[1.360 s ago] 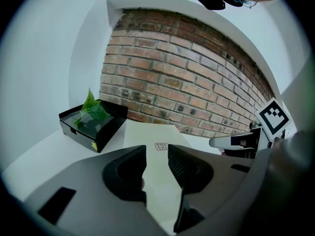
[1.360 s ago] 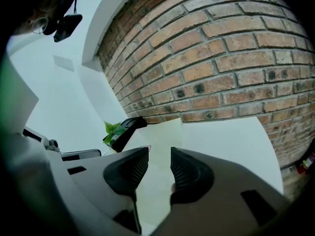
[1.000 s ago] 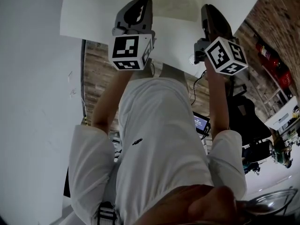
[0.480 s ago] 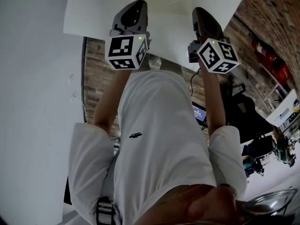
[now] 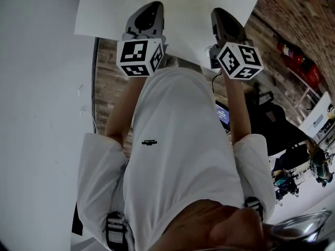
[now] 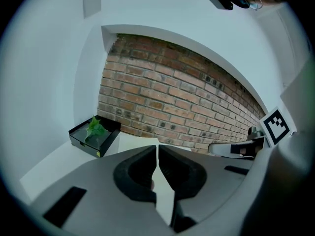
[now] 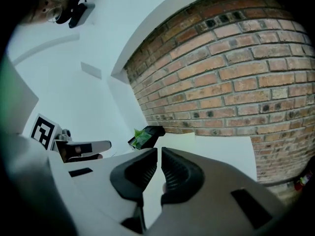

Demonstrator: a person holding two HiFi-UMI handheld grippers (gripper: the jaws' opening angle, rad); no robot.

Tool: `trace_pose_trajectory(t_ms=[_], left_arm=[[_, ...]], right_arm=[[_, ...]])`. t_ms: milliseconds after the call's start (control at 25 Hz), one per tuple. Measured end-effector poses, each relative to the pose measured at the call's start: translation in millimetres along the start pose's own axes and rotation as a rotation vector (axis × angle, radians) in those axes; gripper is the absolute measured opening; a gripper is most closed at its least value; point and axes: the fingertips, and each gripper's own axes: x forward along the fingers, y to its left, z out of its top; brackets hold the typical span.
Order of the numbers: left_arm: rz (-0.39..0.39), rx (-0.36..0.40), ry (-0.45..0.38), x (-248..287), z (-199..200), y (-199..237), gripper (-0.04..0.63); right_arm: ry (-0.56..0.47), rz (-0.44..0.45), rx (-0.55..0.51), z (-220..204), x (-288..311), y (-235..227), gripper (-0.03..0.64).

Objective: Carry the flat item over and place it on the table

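Note:
A flat white sheet (image 5: 183,7) hangs out in front of the person, held by its near edge. My left gripper (image 5: 151,8) is shut on that edge, and my right gripper (image 5: 222,13) is shut on it a little to the right. In the left gripper view the jaws (image 6: 157,149) pinch the thin sheet (image 6: 165,200), with the other gripper (image 6: 246,146) at the right. In the right gripper view the jaws (image 7: 160,151) clamp the sheet (image 7: 216,151), which stretches toward a brick wall (image 7: 236,82).
A black tray with a green leafy thing (image 6: 95,135) sits on a white surface ahead, also seen as the tray (image 7: 146,135). A wide white surface (image 5: 42,114) fills the left. At the right stand a red extinguisher (image 5: 296,61), a dark chair (image 5: 275,127) and clutter.
Both grippers and the sheet have shifted slightly up and left in the head view. The grippers stand a little closer together. The grip on the sheet looks the same.

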Motion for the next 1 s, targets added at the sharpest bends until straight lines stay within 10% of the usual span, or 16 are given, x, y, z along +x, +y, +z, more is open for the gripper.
trace_pose_trajectory(t_ms=[1000], left_arm=[[-0.150,-0.033,0.022,-100,-12,-38,0.029]], right_arm=[[-0.079,0.000,-0.116,-7,-89,99,0.049]])
